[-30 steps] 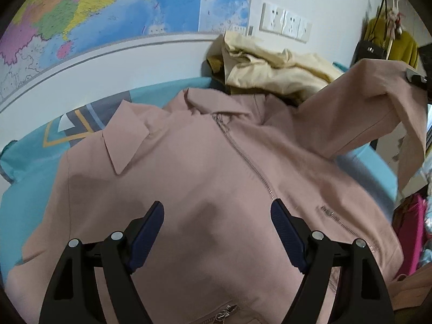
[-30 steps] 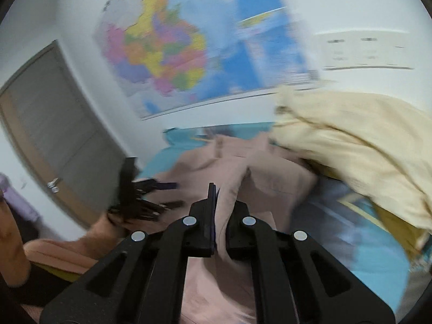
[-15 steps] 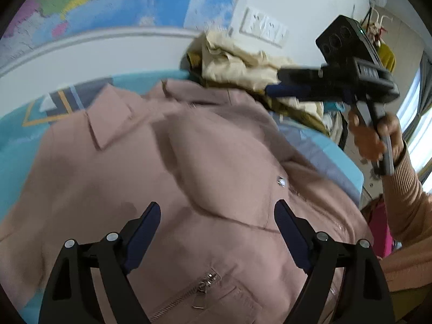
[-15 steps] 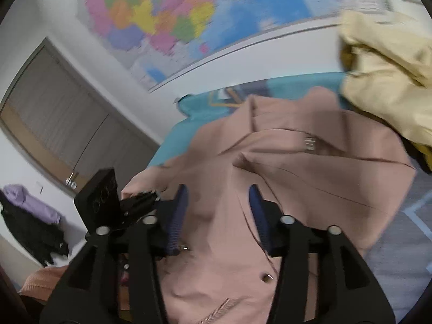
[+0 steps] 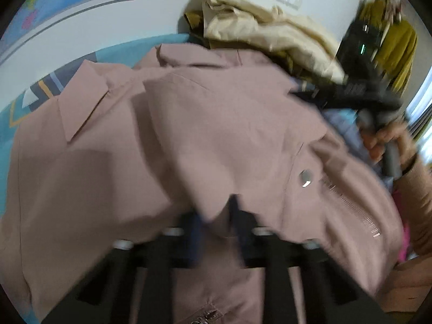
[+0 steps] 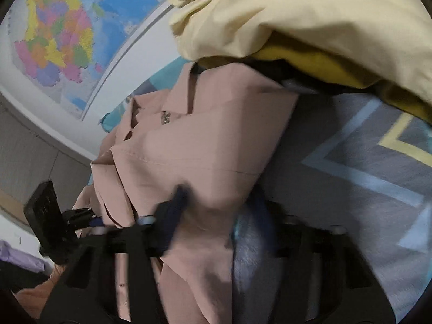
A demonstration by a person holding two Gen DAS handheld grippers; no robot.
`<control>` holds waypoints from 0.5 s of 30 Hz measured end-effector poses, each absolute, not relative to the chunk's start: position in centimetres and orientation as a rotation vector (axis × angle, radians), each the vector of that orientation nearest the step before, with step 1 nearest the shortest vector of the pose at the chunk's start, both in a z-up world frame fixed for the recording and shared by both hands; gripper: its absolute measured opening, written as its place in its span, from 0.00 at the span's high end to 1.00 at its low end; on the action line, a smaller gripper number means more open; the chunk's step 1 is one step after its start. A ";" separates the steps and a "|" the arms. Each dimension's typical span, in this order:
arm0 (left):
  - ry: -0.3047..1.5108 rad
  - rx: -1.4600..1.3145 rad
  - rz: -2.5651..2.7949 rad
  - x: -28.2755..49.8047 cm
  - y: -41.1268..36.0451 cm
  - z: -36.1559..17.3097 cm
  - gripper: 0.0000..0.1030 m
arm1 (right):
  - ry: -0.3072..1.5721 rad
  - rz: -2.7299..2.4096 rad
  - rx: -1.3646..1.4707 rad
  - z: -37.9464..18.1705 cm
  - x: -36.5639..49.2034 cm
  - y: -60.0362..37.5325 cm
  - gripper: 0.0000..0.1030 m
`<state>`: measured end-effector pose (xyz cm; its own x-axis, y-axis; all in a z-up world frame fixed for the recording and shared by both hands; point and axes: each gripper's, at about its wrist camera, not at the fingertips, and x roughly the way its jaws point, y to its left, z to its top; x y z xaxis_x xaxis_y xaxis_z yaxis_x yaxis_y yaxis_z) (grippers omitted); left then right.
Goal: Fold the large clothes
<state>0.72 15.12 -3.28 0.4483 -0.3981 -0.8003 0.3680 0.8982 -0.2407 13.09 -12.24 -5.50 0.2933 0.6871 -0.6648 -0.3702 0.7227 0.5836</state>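
Left tool (image 5: 216, 224) narrowly pinches the pink jacket (image 5: 189, 135), seemingly its folded sleeve; right tool (image 6: 216, 210) gapes wide astride the jacket's edge; grip both layers.

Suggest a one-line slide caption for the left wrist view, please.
Left gripper fingers closing around a fold of the pink jacket on the bed, cream garments piled behind it.
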 end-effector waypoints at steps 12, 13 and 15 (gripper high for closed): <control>0.901 -0.123 -0.136 -0.6 27.9 1.2 0.79 | 0.974 0.627 0.336 -4.4 13.7 -16.1 0.97; 0.904 -0.121 -0.148 -0.9 27.8 1.1 0.75 | 0.980 0.620 0.332 -4.7 13.7 -16.0 0.97; 0.901 -0.105 -0.198 -1.6 26.4 1.0 0.51 | 0.977 0.615 0.340 -4.8 13.4 -15.9 0.95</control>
